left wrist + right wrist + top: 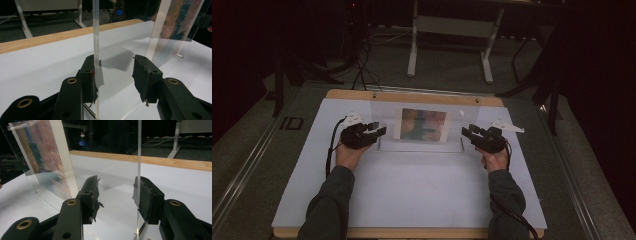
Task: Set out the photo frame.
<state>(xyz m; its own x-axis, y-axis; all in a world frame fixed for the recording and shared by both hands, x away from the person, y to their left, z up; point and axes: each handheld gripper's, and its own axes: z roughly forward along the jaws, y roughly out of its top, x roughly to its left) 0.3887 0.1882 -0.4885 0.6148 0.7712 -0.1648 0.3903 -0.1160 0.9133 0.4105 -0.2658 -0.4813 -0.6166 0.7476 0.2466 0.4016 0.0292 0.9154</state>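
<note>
- Holding my left hand-held gripper open, its jaws astride the left edge of the clear stand, one pad against it.
- My right hand-held gripper is open astride the right edge.
- The stand is upright mid-counter, with a picture in it.

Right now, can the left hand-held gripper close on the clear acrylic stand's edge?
Probably yes: the left hand-held gripper is open, and the clear acrylic stand's edge already sits between the jaws, against one pad; nothing blocks it.
</note>
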